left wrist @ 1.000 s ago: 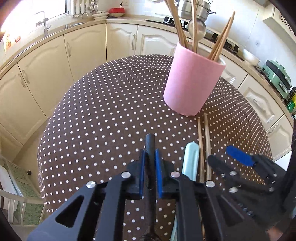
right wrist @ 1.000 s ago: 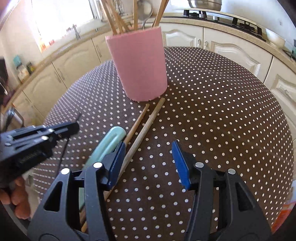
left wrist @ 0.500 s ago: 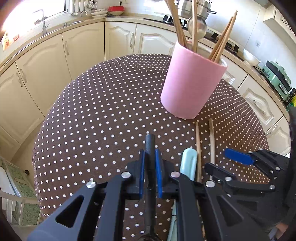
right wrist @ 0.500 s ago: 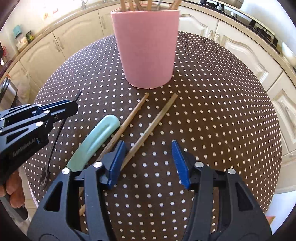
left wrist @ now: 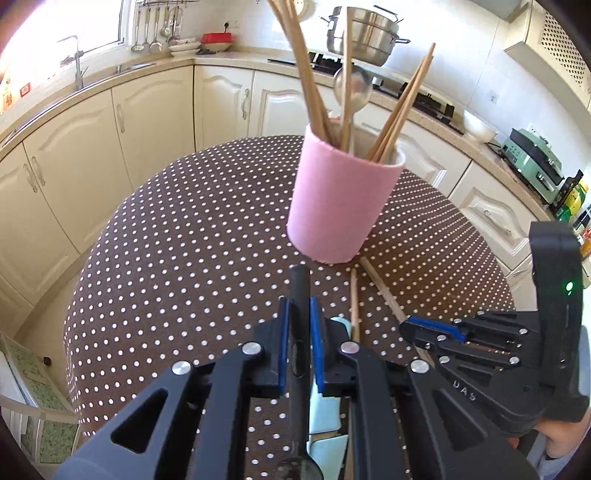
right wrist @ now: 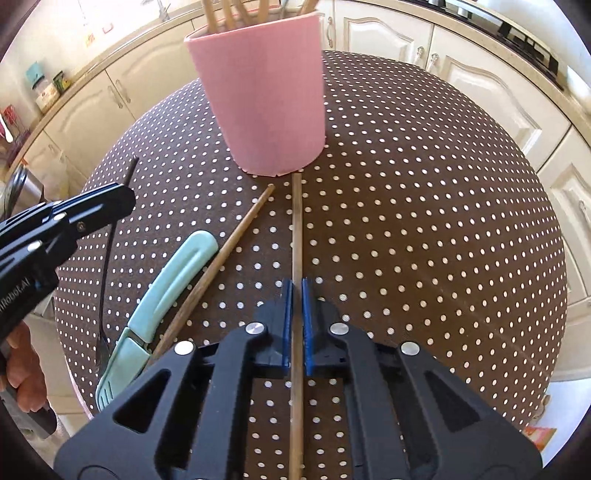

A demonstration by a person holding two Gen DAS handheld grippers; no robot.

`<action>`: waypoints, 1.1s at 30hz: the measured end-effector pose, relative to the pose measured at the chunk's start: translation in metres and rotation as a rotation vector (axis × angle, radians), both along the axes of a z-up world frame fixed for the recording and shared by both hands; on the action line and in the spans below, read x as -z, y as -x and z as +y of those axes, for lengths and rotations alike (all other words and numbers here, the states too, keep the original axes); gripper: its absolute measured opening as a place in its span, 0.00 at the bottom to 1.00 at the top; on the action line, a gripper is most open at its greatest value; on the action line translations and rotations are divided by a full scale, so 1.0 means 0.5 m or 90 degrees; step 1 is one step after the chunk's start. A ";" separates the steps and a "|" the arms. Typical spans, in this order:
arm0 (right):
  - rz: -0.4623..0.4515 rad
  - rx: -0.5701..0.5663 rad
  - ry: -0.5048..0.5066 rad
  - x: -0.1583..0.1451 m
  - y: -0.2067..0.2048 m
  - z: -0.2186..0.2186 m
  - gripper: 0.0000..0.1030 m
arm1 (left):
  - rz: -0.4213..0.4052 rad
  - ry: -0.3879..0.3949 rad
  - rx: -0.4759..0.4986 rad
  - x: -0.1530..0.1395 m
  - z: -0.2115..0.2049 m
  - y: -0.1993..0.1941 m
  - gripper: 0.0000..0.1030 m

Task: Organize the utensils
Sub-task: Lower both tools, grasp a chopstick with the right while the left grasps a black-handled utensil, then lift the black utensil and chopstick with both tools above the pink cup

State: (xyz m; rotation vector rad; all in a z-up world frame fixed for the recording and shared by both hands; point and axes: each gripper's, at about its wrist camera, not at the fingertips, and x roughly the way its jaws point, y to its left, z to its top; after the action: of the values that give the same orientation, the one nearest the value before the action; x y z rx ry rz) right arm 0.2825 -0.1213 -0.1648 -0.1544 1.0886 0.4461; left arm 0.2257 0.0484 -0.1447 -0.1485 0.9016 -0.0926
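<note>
Lengthwise, right gripper (right wrist: 297,295) clamps chopstick (right wrist: 296,229) pointing at pink holder (right wrist: 264,96).

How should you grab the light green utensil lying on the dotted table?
Grip the light green utensil across its long handle, near the middle, coming straight down from above. It lies flat on the table, and the handle is slim enough to fit between the gripper's fingers. Turn the gripper crosswise to the handle; a wooden chopstick lies close along one side, so lower carefully there.

Bright daylight, window (left wrist: 55,33) glare blown out, fisheye-warped edges.
</note>
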 end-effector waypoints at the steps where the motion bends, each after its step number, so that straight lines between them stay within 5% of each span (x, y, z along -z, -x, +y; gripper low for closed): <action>1: -0.006 0.003 -0.002 -0.001 0.002 -0.004 0.06 | 0.001 0.006 0.003 -0.002 -0.002 -0.001 0.11; 16: -0.159 0.025 -0.187 -0.099 0.105 -0.108 0.06 | -0.089 0.031 0.023 -0.068 -0.030 0.013 0.10; 33: -0.333 0.032 -0.269 -0.224 0.107 -0.115 0.06 | -0.205 0.038 0.026 -0.177 -0.052 0.020 0.09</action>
State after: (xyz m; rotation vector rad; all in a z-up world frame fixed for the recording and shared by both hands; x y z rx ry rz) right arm 0.2291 -0.1788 -0.0526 0.1265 0.4694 0.5429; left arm 0.2155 0.0224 -0.0562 -0.1643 0.5803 -0.1768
